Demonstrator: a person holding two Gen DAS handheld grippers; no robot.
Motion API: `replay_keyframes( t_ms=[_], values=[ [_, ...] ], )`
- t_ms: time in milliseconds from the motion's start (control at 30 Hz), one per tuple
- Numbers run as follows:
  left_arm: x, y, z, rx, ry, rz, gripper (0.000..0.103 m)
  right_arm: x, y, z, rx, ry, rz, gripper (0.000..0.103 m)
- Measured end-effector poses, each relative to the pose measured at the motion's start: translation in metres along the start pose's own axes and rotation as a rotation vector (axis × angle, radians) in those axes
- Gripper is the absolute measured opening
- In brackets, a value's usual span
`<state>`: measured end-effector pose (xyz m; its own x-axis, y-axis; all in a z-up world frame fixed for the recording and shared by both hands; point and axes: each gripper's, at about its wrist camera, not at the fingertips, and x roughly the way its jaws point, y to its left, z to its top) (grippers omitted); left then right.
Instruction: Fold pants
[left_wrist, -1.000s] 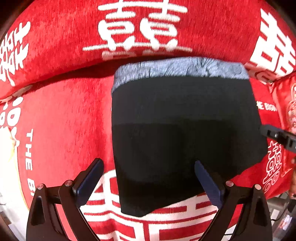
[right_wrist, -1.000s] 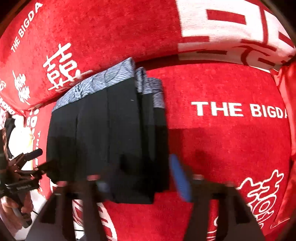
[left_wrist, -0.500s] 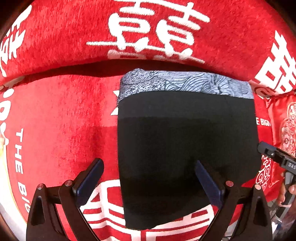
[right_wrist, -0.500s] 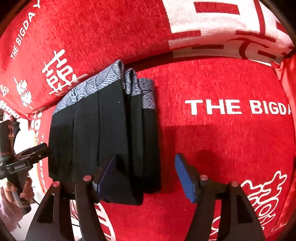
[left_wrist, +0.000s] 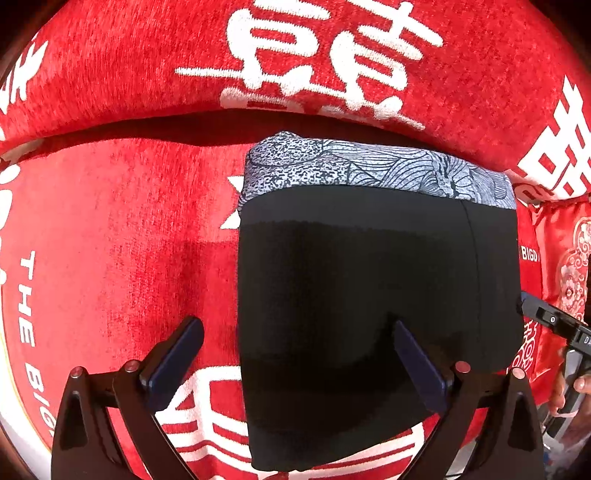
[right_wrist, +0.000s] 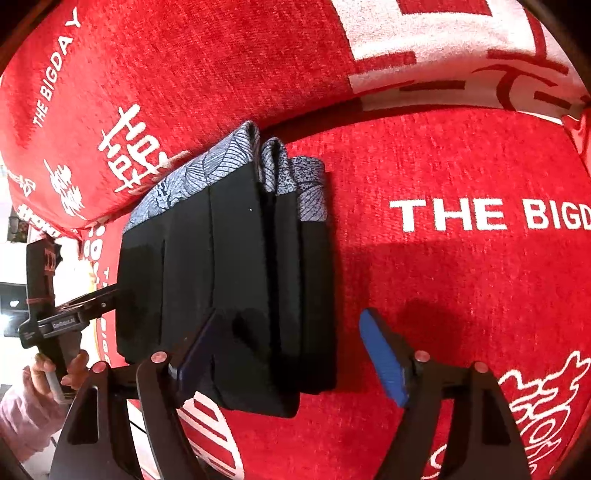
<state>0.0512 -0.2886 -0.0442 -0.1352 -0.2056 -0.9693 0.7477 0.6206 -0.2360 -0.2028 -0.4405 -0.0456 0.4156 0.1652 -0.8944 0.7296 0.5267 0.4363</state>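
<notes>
Black pants (left_wrist: 373, 302) with a grey patterned waistband (left_wrist: 369, 171) lie folded flat on a red sofa seat. My left gripper (left_wrist: 295, 332) hovers just above their near part, open, with one finger left of the cloth's edge and the other over the black fabric. In the right wrist view the pants (right_wrist: 229, 266) show as several stacked layers. My right gripper (right_wrist: 291, 328) is over their near right corner with its jaws opening. One fingertip (right_wrist: 205, 334) rests over the cloth, the blue one over bare red cover, and neither pad presses on it.
The red sofa cover (right_wrist: 461, 295) carries white lettering, and the backrest (left_wrist: 295, 62) rises right behind the waistband. A red embroidered cushion (left_wrist: 569, 258) sits at the right. My right gripper's tip (left_wrist: 546, 321) shows at the pants' right edge. A hand in a pink sleeve (right_wrist: 26, 406) holds the left gripper (right_wrist: 66, 317).
The right gripper's jaws have spread wider, and its view went from blurred to steady. The left gripper has dropped closer to the pants, which now fill more of its view.
</notes>
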Motion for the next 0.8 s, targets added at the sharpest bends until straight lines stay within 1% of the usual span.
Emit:
replay_keyframes(
  t_ms=[167, 333, 433, 533, 600, 667, 733, 800],
  values=[
    [0.005, 0.011, 0.002, -0.020, 0.013, -0.014, 0.102, 0.002, -0.004, 0.001, 0.010, 0.010, 0.020, 0.082],
    [0.015, 0.028, 0.008, -0.048, 0.043, -0.075, 0.102, 0.007, -0.011, 0.005, 0.034, 0.030, 0.056, 0.084],
    [0.025, 0.039, 0.011, -0.049, 0.073, -0.124, 0.102, 0.013, -0.014, 0.008, 0.035, 0.061, 0.107, 0.084],
    [0.033, 0.049, 0.018, -0.023, 0.099, -0.166, 0.102, 0.022, -0.023, 0.012, 0.037, 0.119, 0.150, 0.084],
    [0.037, 0.053, 0.021, 0.001, 0.109, -0.185, 0.102, 0.025, -0.029, 0.016, 0.041, 0.139, 0.181, 0.084],
    [0.043, 0.056, 0.026, 0.019, 0.112, -0.200, 0.102, 0.027, -0.033, 0.022, 0.044, 0.141, 0.199, 0.084],
    [0.047, 0.056, 0.029, 0.031, 0.108, -0.207, 0.102, 0.029, -0.036, 0.028, 0.047, 0.138, 0.245, 0.084],
    [0.051, 0.057, 0.032, 0.040, 0.098, -0.218, 0.102, 0.036, -0.036, 0.033, 0.050, 0.141, 0.323, 0.084]
  ],
)
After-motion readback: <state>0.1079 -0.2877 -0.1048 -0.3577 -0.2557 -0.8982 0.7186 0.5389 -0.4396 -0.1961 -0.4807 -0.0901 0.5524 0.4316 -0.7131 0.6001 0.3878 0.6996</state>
